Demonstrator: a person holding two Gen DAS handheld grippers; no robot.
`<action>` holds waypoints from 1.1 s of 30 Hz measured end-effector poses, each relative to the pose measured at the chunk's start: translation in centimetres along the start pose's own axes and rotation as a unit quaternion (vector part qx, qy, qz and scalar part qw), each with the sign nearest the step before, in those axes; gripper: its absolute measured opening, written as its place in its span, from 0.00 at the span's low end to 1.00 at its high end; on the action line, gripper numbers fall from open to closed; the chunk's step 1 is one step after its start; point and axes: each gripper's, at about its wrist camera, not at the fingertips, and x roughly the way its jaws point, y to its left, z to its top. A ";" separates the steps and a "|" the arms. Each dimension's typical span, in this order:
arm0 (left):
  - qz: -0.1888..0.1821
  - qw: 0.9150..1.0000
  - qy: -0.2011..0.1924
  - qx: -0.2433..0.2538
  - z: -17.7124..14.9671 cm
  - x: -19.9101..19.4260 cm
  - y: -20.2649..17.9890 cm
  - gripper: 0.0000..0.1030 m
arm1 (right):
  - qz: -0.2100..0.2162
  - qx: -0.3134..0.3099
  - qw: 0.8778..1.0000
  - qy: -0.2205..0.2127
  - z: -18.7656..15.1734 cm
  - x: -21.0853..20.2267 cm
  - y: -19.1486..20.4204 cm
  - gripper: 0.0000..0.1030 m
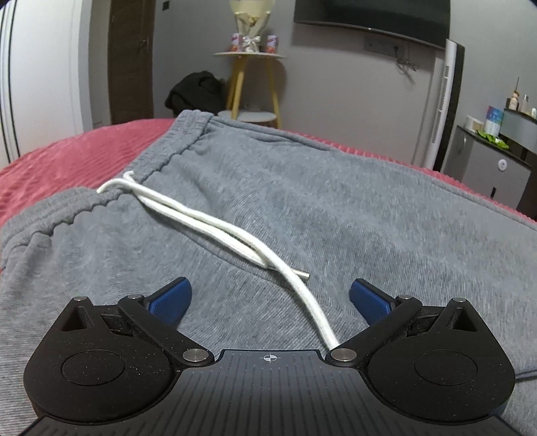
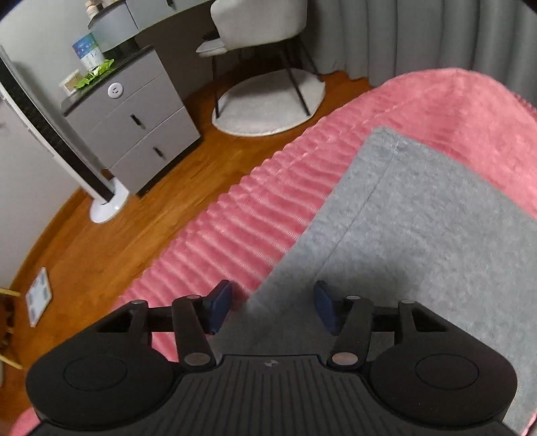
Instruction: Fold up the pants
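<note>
Looking along the left wrist view first, then the right wrist view.

Left claw: the left claw (image 1: 270,298) hangs low over the waist end of the pants, its blue fingers (image 1: 173,302) spread wide apart with nothing between them but cloth and cord below.
Pants, left view: the grey pants (image 1: 335,208) lie spread on the red bedspread (image 1: 67,154), the ribbed waistband (image 1: 161,151) running toward the far left.
Drawstring: a white drawstring (image 1: 214,221) comes out of the waistband and trails across the fabric toward the camera; one metal tip (image 1: 301,274) rests on the cloth just ahead of the fingers, and the other strand runs on under the claw body.
Left background: a small round side table (image 1: 250,57) with yellow legs stands by the wall with a bouquet on it, a dark bundle (image 1: 194,92) beside it on the floor, and a wall-mounted screen (image 1: 372,16) to the upper right.

Right claw: the right claw (image 2: 273,308) is open too, fingers (image 2: 220,308) well apart and gripping nothing; it sits above the near edge of the pants, one finger over the bedspread, the other over grey cloth.
Pants, right view: a flat grey leg panel (image 2: 419,234) with a straight seam stretches away across the pink-red ribbed bedspread (image 2: 261,208).
Right background: a grey drawer cabinet (image 2: 141,124), a tower fan (image 2: 67,141), a chair (image 2: 258,30) on a round rug (image 2: 268,104), a bathroom scale (image 2: 38,296) on the wooden floor (image 2: 100,241), and grey curtains (image 2: 436,33).
</note>
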 end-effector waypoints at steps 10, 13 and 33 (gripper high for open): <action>-0.066 0.996 0.022 -0.061 1.8 -0.6 2.5 1.00 | 0.133 0.012 0.985 -0.110 -5.2 -11.5 -10.1 0.04; -0.121 0.988 0.013 -0.094 2.6 -1.4 3.3 1.00 | 0.170 0.050 0.975 -0.132 -9.8 -15.8 -16.5 0.04; -0.272 0.917 0.165 -0.240 12.7 11.6 0.4 0.65 | 0.240 0.207 0.947 -0.051 -11.7 -9.4 -26.9 0.06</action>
